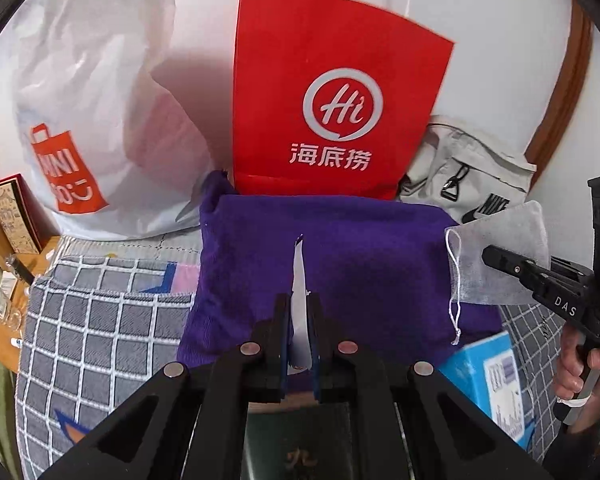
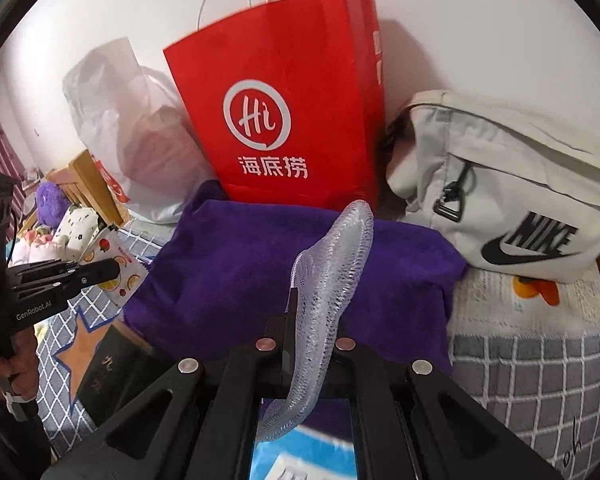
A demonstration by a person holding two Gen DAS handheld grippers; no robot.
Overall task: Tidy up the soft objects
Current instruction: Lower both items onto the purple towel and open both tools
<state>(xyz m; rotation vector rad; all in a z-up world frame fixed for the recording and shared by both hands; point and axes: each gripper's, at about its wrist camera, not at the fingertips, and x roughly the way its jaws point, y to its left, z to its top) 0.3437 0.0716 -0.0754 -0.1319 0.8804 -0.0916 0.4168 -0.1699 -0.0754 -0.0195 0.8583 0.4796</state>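
White wall (image 1: 480, 8) backs a bed with a grey checked cover (image 1: 100, 320).

The left tongs (image 1: 299, 300) are clenched on one thin white sheet (image 1: 300, 272). It is seen edge-on, with its long axis running straight away toward 12 o'clock over the purple cloth (image 1: 360, 248). From the right wrist these tongs (image 2: 108, 270) enter at 9 o'clock, pressed together, just in front of a fruit-printed flat packet (image 2: 120, 256). I cannot tell whether that is the same piece.

The right tongs (image 2: 316, 312) are clamped on one grey face mask (image 2: 332, 264). Here it is edge-on, rising from the tongs and curving toward 1 o'clock. In the left wrist view the right tongs (image 1: 496, 258) come in from 3 o'clock, held by the right hand (image 1: 580, 364). They pinch the mask (image 1: 504, 232) near its lower right part. Its long axis lies roughly across the view, from 3 toward 9 o'clock, and one ear loop (image 1: 456, 292) dangles toward 6 o'clock. The mask is held above the right edge of the cloth.

The single purple cloth lies flat on the bed, ahead of both tongs. One blue box (image 1: 484, 372) lies at 4 o'clock, at the cloth's near right corner.

Three bags stand behind the cloth:
- a red paper bag (image 1: 332, 80) at 12 o'clock, upright and touching the cloth's far edge
- a white plastic bag (image 1: 92, 92) at 10 o'clock
- a pale Nike bag (image 1: 468, 176) at 2 o'clock
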